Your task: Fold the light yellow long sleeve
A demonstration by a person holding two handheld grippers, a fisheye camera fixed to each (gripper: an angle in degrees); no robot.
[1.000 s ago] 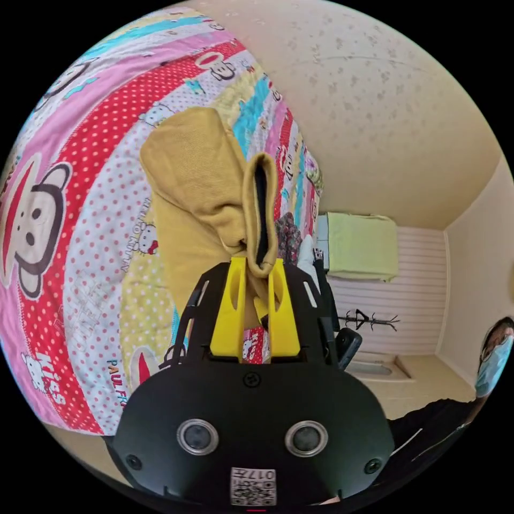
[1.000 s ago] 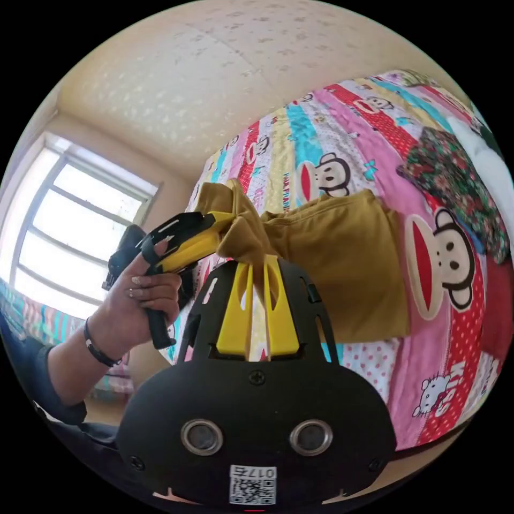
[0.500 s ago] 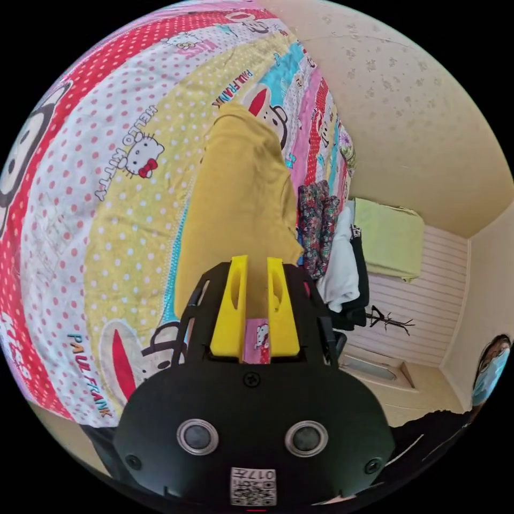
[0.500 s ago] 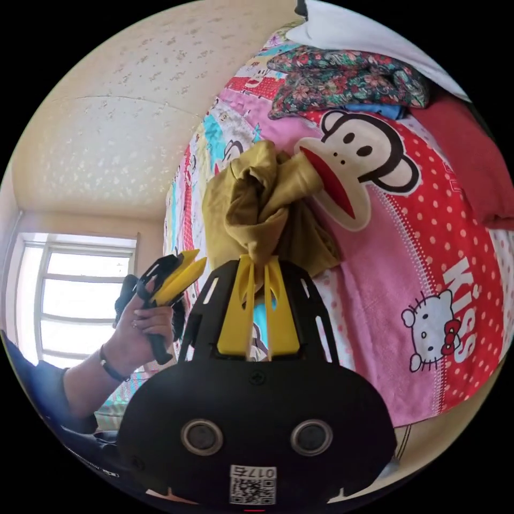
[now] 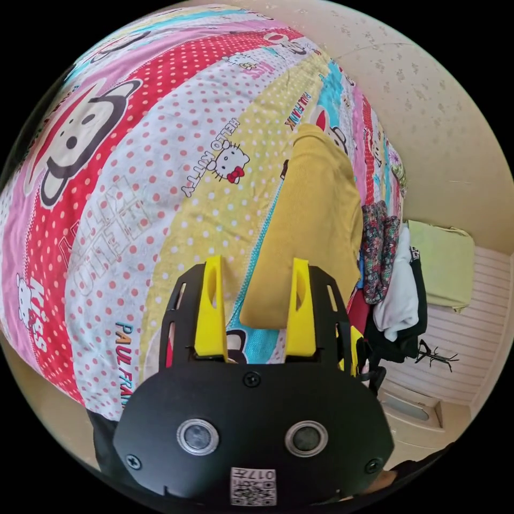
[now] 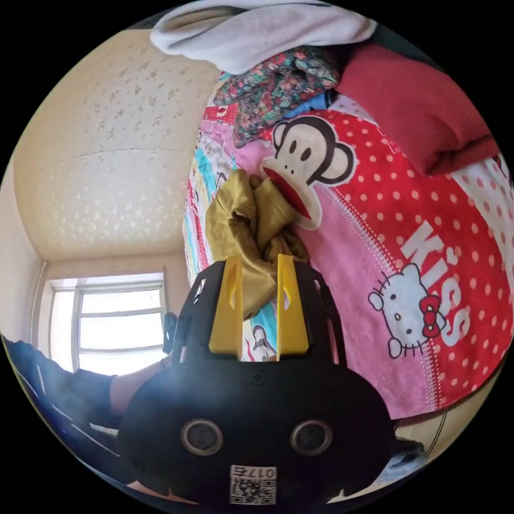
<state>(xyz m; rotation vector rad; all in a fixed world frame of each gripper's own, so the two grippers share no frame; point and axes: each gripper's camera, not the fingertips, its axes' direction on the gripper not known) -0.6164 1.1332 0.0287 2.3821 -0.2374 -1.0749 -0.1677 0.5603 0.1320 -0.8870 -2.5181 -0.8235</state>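
The left gripper has been opened: a second ago its jaws were pinched on a cuff of the mustard-yellow long sleeve, and now they are spread wide, with the garment laid flat on the cartoon-print bedsheet. The right gripper has also been parted; the bunched fabric it gripped half a second ago is now loose between its jaws.

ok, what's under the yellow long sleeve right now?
The yellow long sleeve lies on the cartoon-print bedsheet, over its yellow dotted and turquoise stripes. The sheet directly beneath is covered. Both the left gripper and right gripper are open.
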